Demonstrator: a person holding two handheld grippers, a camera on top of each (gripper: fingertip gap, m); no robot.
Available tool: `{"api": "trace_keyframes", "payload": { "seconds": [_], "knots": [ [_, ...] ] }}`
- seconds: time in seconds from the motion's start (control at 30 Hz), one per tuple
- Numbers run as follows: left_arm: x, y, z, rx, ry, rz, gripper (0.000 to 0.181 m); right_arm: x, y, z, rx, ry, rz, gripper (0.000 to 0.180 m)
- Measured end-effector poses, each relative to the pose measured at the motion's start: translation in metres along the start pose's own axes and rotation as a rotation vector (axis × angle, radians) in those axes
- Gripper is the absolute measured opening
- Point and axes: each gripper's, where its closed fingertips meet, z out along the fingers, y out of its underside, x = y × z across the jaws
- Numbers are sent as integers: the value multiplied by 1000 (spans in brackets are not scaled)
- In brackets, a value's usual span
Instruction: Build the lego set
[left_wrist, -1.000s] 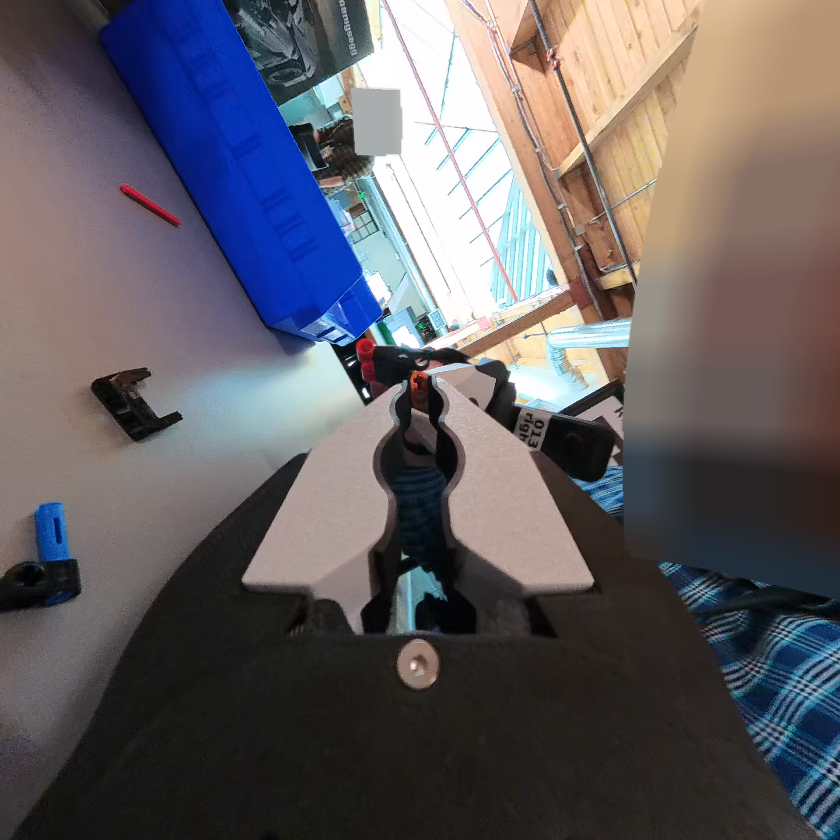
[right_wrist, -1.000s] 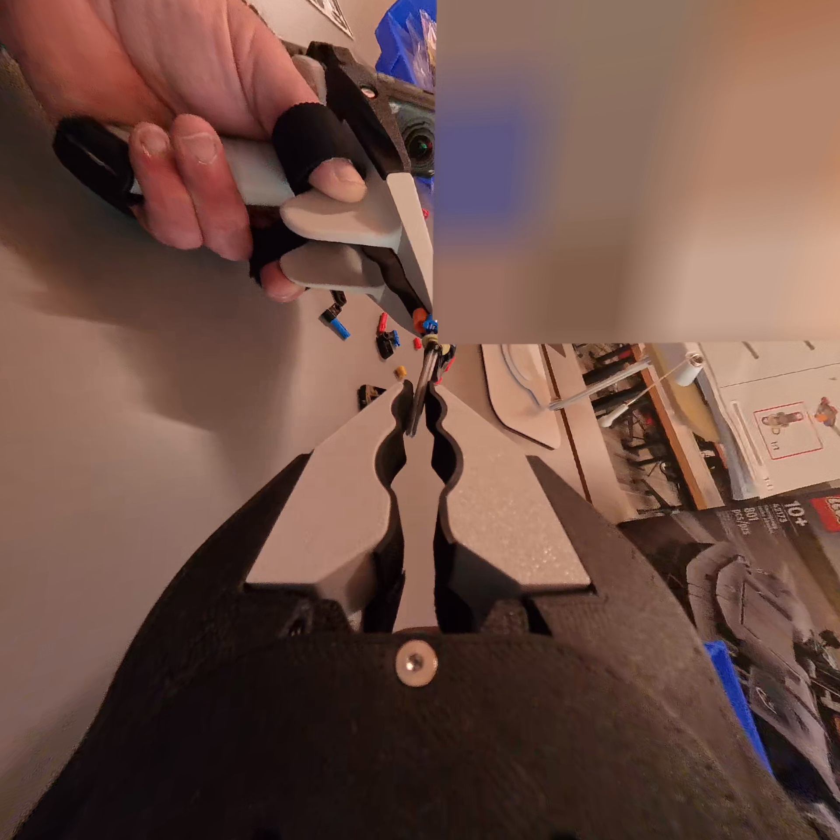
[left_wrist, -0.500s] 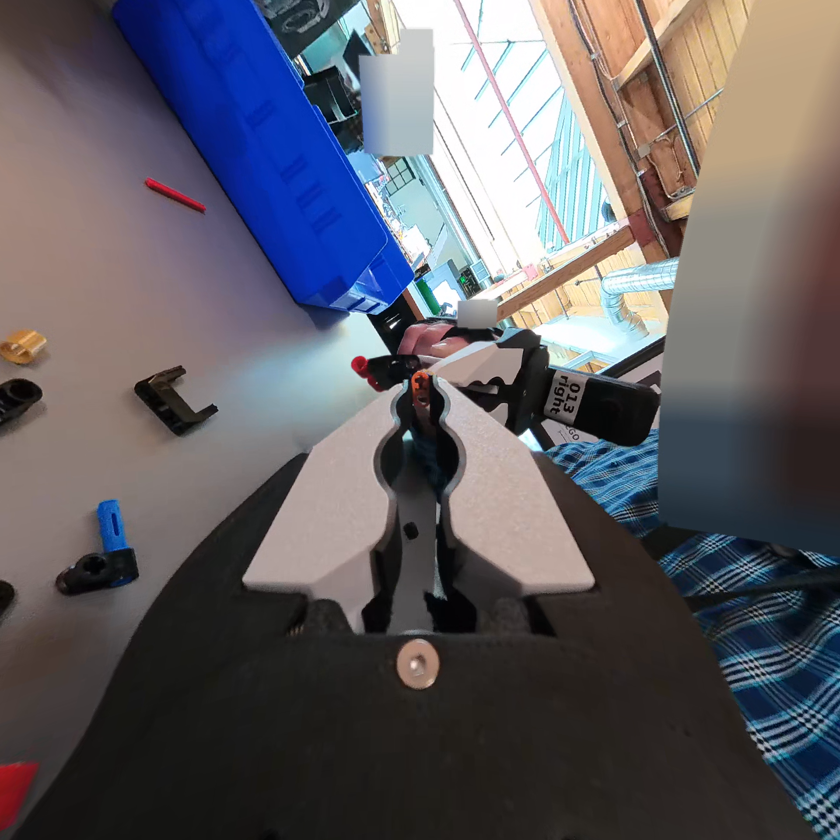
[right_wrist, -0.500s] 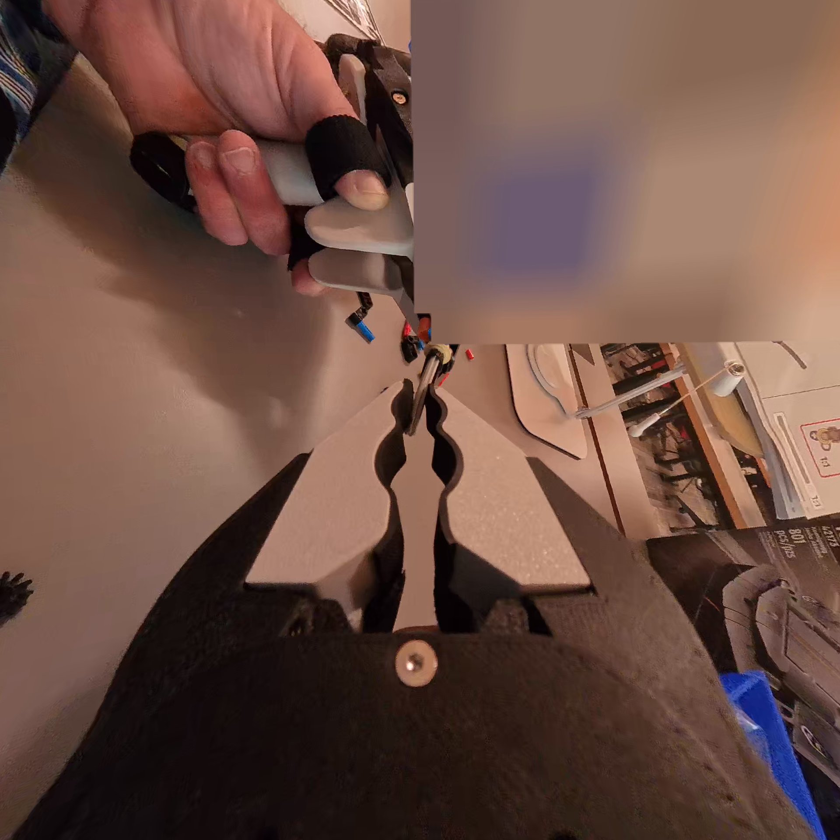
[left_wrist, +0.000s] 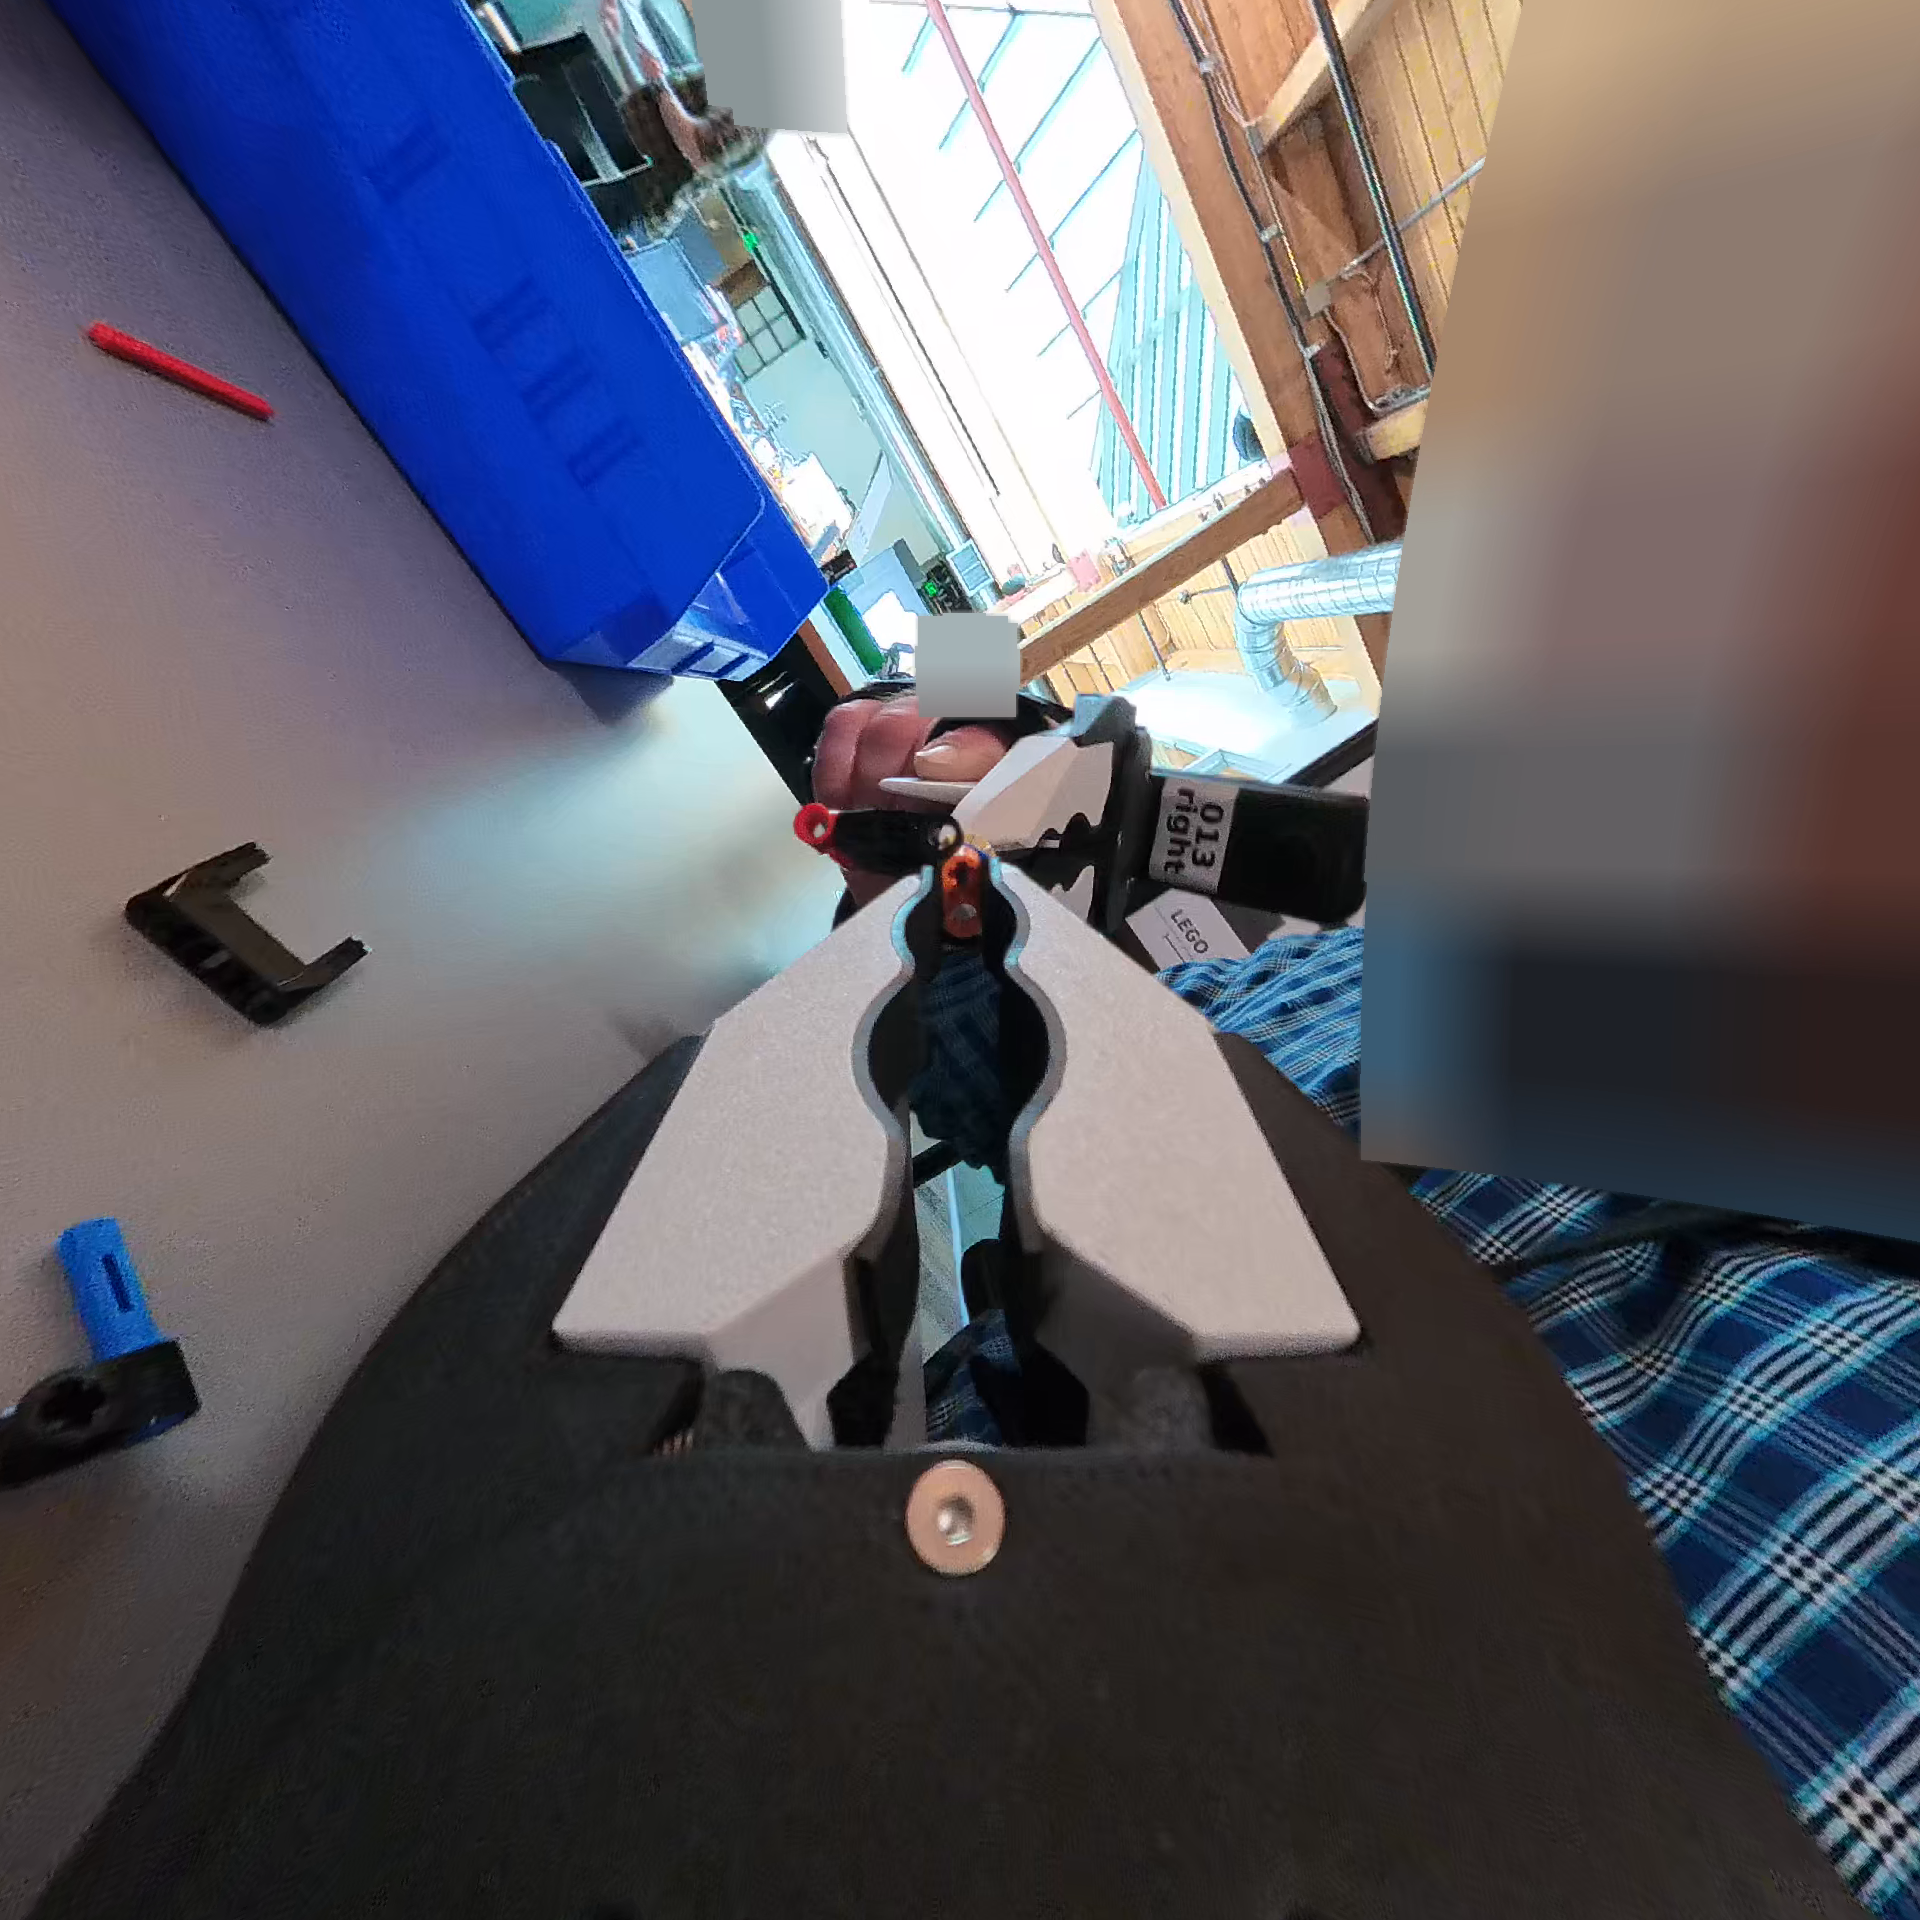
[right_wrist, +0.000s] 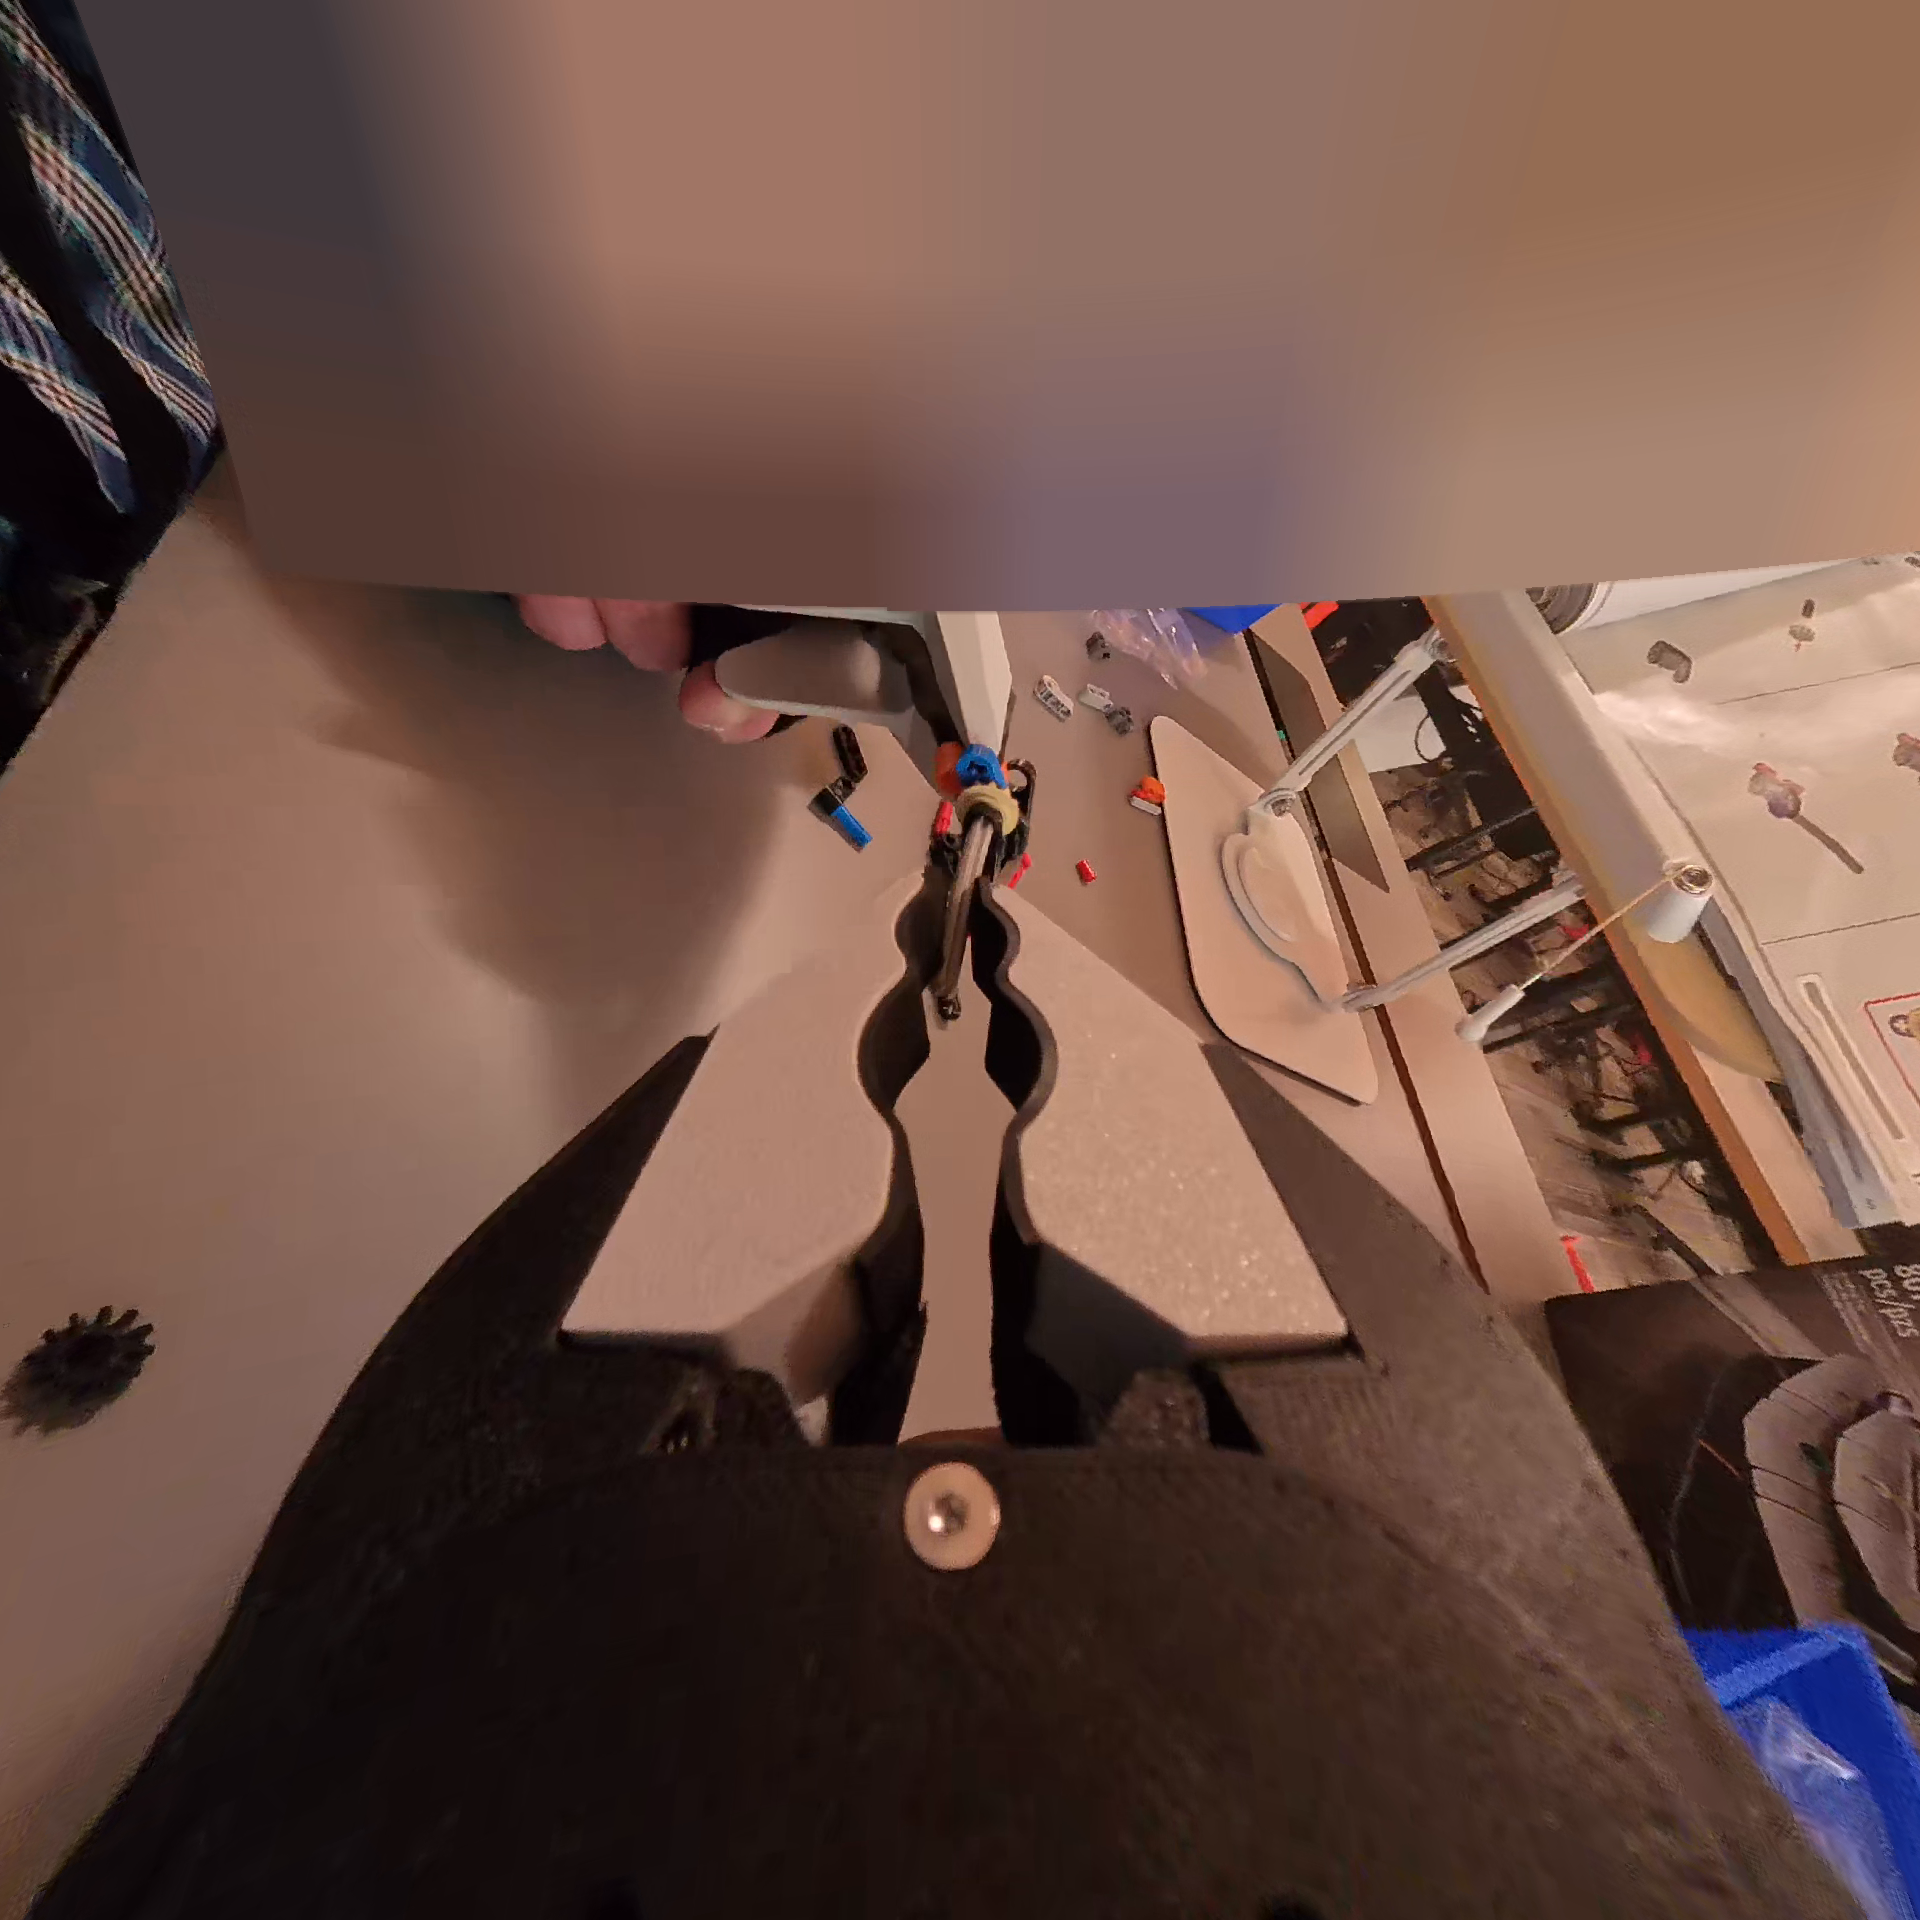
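Above the grey table (left_wrist: 260, 644), both my grippers meet tip to tip. My left gripper (left_wrist: 961, 904) is pinched nearly closed on a small orange piece (left_wrist: 961, 902) at its tips. My right gripper (right_wrist: 961, 914) is clamped on a thin black bar (right_wrist: 958, 935) that carries a tan ring, a blue pin (right_wrist: 977, 767) and red bits at its far end, just touching the orange piece. Off to the side on the table lie a black bracket (left_wrist: 244, 940), a blue and black connector (left_wrist: 99, 1351), a red rod (left_wrist: 177, 371) and a blue bin (left_wrist: 468, 312). A black gear (right_wrist: 78, 1366) lies apart.
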Motion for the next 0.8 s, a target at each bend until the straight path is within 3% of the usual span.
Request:
{"api": "trace_keyframes", "payload": {
  "seconds": [0.8],
  "knots": [
    [-2,33,2,-297,-63,280,5,-24,3,-10,96,-318,200,1]
  ]
}}
